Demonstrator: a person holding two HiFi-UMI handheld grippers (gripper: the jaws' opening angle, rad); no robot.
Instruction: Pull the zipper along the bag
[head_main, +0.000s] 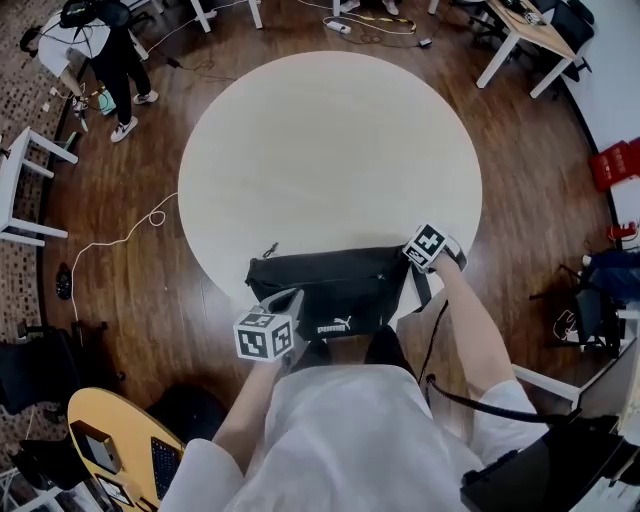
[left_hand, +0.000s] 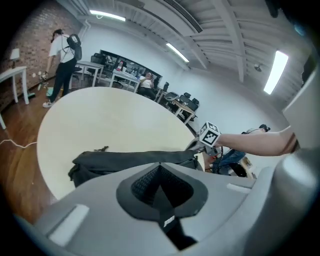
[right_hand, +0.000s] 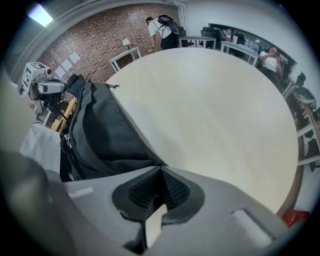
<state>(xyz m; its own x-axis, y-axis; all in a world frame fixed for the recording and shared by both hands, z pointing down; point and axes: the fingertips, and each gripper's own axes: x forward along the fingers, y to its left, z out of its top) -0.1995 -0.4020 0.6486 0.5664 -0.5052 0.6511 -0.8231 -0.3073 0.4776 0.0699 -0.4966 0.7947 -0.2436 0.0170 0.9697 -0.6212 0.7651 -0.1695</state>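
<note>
A black bag with a white logo lies along the near edge of the round beige table. A small zipper pull sticks out at its far left corner. My right gripper is at the bag's right end. In the right gripper view the bag tapers into the jaws of that gripper, which are shut on its corner. My left gripper hovers over the bag's near left part, jaws shut. The bag lies just beyond them. Whether they pinch any fabric is hidden.
A black strap hangs off the bag's right end over the table edge. A person stands at the far left on the wooden floor, near white tables. A white cable lies on the floor at the left. A yellow table stands at the near left.
</note>
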